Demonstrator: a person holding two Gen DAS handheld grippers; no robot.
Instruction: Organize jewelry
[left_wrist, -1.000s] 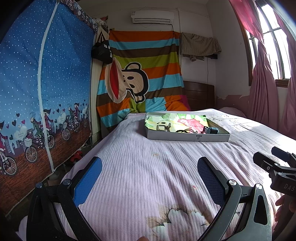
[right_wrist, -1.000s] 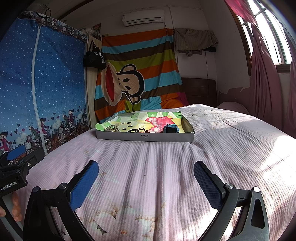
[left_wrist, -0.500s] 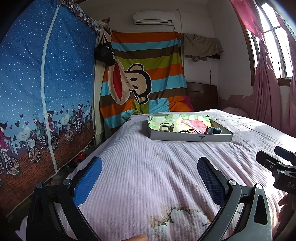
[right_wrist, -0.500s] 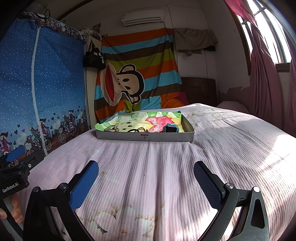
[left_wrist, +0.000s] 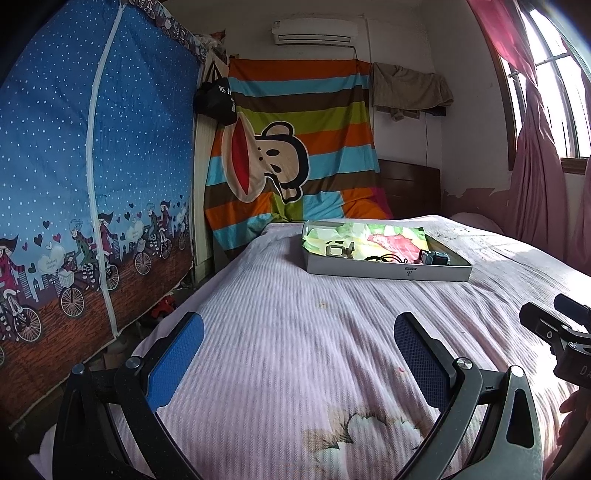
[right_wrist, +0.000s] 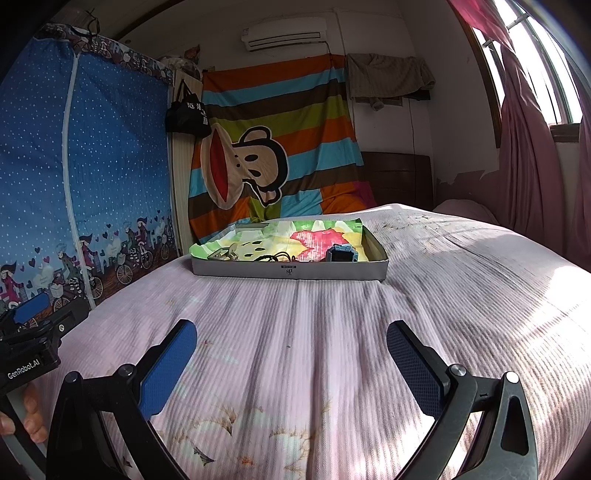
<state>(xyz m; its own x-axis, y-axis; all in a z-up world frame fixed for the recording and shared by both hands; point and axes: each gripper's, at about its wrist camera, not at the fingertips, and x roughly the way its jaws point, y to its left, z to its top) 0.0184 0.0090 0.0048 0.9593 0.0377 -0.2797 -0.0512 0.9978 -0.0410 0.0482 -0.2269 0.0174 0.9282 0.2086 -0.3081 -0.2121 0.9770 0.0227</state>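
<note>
Our left gripper (left_wrist: 299, 354) and right gripper (right_wrist: 291, 350) hang over the bed (right_wrist: 332, 314), jaws wide, holding nothing. The tray (right_wrist: 288, 271) with small jewelry lies well ahead; we judge reaching it comes next.

You swung your left claw (left_wrist: 299, 341) rightward, so the tray (left_wrist: 388, 271) slid right in its view. Your right claw (right_wrist: 291, 343) barely shifted; the tray (right_wrist: 288, 271) stayed roughly centred.

Shallow grey tray (right_wrist: 290, 272) holds tangled jewelry (right_wrist: 275, 256), upright blue box (right_wrist: 341, 254).
</note>
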